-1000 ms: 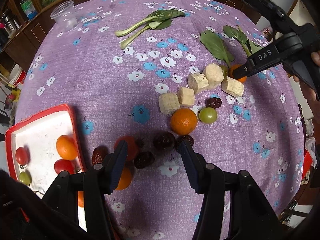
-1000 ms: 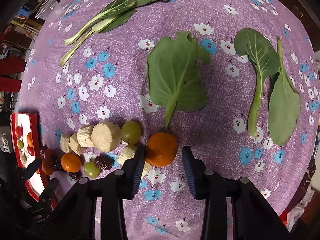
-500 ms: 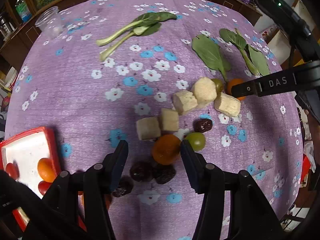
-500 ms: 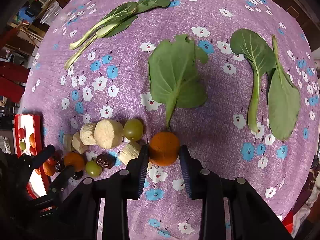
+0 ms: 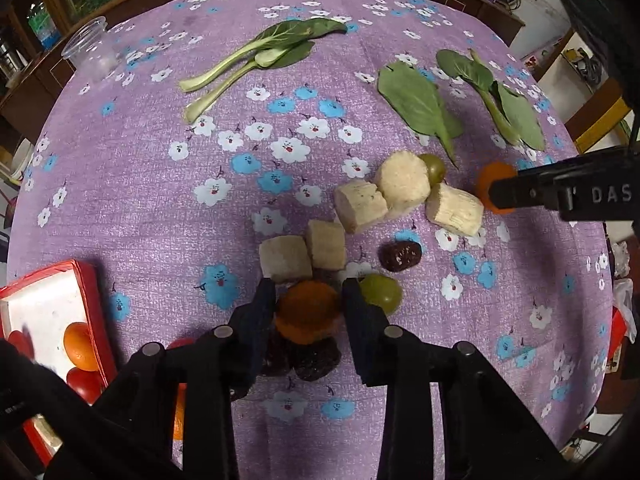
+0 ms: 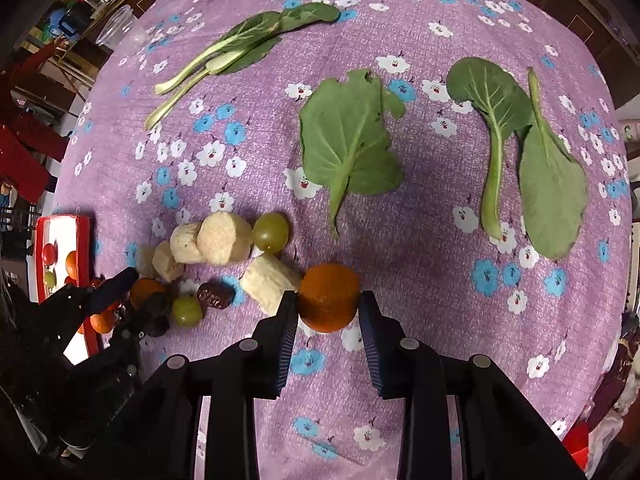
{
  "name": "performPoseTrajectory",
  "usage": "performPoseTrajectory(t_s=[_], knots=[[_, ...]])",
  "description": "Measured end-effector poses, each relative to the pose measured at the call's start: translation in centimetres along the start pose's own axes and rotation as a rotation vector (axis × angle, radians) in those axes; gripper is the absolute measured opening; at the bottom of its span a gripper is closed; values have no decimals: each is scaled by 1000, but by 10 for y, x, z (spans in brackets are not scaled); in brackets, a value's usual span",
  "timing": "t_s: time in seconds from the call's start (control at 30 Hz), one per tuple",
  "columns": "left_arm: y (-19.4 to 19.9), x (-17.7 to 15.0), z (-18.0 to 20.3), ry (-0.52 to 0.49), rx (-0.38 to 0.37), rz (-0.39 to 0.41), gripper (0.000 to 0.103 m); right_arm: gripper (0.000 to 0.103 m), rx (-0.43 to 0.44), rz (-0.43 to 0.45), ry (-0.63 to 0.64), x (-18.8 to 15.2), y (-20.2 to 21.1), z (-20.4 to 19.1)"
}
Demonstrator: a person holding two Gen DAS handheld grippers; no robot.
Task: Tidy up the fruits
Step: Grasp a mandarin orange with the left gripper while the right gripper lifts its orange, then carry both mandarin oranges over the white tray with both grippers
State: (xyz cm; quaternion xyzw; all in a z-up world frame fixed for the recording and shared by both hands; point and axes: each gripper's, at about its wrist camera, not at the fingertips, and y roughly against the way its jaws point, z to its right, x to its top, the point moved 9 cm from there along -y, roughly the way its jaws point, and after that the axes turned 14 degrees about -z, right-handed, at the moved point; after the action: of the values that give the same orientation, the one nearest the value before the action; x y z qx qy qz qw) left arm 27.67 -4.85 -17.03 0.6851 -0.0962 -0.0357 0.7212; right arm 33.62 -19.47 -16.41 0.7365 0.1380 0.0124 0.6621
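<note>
Two grippers, one orange each. Left gripper [image 5: 308,300] low centre in left wrist view, jaws just closed in, now clamped on an orange [image 5: 307,311] sitting among dark dates [image 5: 316,360] on the purple cloth [image 5: 160,200]. Green grape [image 5: 382,294] just right of its right finger, white chunks [image 5: 285,258] just above. Red tray [image 5: 94,312] at lower left of that view holds another orange and tomatoes.

Right gripper [image 6: 329,306] low centre in right wrist view, jaws clamped on the second orange [image 6: 329,298]; white chunk [image 6: 269,278] touching its left finger. Grape [image 6: 271,231] and more chunks to the left, leaves [image 6: 350,148] above and upper right, stalks [image 6: 224,52] upper left. Clear cup [image 6: 118,28] at far upper left. Left gripper also visible at lower left of that view, next to the tray
</note>
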Motion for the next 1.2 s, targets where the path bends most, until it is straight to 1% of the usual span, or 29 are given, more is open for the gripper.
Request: performPoseTrajectory(t_s=[0.13, 0.23, 0.3, 0.4, 0.5, 0.63, 0.7, 0.77, 0.8, 0.9, 0.93, 1.0, 1.07, 1.13, 1.2], knots=[[1, -3, -2, 2, -15, 42, 30, 32, 11, 20, -7, -15, 13, 5], [2, -3, -3, 8, -31, 43, 30, 32, 11, 25, -17, -26, 18, 6], [2, -4, -1, 7, -39, 25, 30, 32, 7, 20, -22, -35, 20, 9], [16, -6, 4, 3, -69, 27, 30, 32, 5, 4, -23, -45, 20, 8], [41, -16, 7, -6, -65, 55, 30, 32, -11, 7, -24, -59, 19, 3], [77, -40, 7, -13, -70, 116, 30, 32, -20, 44, -29, -77, 23, -8], [95, -56, 2, -5, -63, 162, 30, 32, -33, 75, -28, -90, 26, -18], [105, -73, -2, 0, -63, 181, 30, 32, -59, 115, -31, -104, 29, -27], [107, -81, -3, 3, -71, 182, 30, 32, -62, 128, -33, -109, 29, -32], [113, -105, -12, 15, -82, 190, 30, 32, -29, 146, -35, -122, 24, -47], [115, -114, -15, 17, -87, 197, 30, 32, -37, 149, -29, -127, 22, -53], [119, -125, -19, 22, -97, 204, 30, 32, -42, 151, -20, -136, 18, -62], [123, -136, -26, 21, -103, 219, 30, 32, -49, 173, -2, -142, 17, -73], [122, -147, -37, 28, -91, 208, 30, 32, -54, 181, 15, -147, 14, -87], [121, -154, -49, 49, -94, 202, 30, 32, -41, 174, 27, -150, 8, -99]])
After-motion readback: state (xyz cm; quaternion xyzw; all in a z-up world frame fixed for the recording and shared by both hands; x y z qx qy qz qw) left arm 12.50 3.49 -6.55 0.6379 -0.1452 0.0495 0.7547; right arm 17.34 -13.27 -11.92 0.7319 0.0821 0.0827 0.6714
